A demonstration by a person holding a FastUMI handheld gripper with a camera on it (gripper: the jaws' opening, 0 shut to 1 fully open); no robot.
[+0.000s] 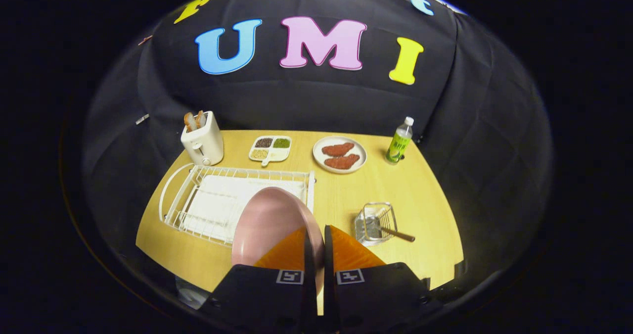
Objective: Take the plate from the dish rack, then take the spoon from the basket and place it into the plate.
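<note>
My gripper [316, 235] is shut on the rim of a pink plate [269, 222], which stands on edge between the fingers and is lifted above the table. The plate hangs over the near right corner of the white wire dish rack [198, 195] and hides part of it. To the right of the fingers a small wire basket [377, 221] rests on the wooden table [420, 195]. A spoon [393, 232] lies in it, its wooden handle sticking out to the right.
Along the table's far edge stand a white toaster [203, 141] with bread, a divided dish [270, 149] of grains, a white plate [339, 155] with two reddish patties and a green-labelled bottle [399, 142]. A white mat lines the rack's floor.
</note>
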